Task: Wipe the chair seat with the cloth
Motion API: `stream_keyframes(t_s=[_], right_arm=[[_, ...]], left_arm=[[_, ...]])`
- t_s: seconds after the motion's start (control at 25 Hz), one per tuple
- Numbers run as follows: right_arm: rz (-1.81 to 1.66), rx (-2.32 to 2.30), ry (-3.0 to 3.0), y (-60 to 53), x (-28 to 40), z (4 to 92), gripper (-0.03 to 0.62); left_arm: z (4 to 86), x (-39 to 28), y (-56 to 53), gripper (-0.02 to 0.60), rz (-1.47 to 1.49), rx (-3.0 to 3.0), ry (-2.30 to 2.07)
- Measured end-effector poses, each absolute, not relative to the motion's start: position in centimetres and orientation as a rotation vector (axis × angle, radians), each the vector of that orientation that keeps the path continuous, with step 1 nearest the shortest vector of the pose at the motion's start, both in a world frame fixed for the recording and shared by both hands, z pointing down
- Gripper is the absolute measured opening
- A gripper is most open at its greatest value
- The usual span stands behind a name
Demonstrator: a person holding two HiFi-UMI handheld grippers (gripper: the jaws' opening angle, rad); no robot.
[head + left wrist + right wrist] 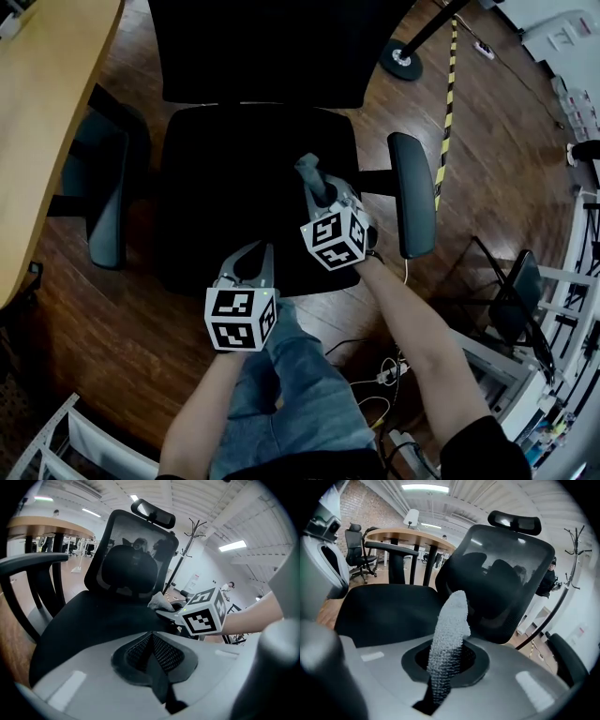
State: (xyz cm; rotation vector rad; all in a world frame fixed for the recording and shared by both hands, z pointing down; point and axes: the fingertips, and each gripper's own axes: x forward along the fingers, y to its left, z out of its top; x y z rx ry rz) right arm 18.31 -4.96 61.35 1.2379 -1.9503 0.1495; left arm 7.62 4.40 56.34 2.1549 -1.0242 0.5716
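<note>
While right hand-held gripper [323, 195] clamps cloth [308, 168], left hand-held gripper [254, 251] closed, seat [220, 187], wood floor [112, 323]

There is one black office chair [234, 187] up close, with two armrests [412, 192] and one headrest [514, 522], and at least one more office chair [358, 545] stands far off (it shows only in the right gripper view). There are two grippers, the left gripper [251, 258] and the right gripper [323, 192], each with one marker cube [240, 318], so two cubes, and there is a single grey cloth [450, 634]. Around them are one wooden table [47, 122], one coat stand [190, 541], one strip of yellow-and-black tape [447, 103] on the floor, and two bare forearms [422, 337].
</note>
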Motion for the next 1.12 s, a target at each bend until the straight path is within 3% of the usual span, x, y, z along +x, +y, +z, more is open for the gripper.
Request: stream_keyframes(t_s=[0.8,1.12], right_arm=[[0.345,1.322,-1.621,-18.1,30.2,67.6,0.012],[0.372,1.265,-1.621,-16.5,28.8,68.3,0.012]], left_arm=[[56.8,13.4,-8.5,0.003,0.591,2.151,-0.943],[57.3,12.6,-7.5,0.003,0.619,2.134,-0.927]])
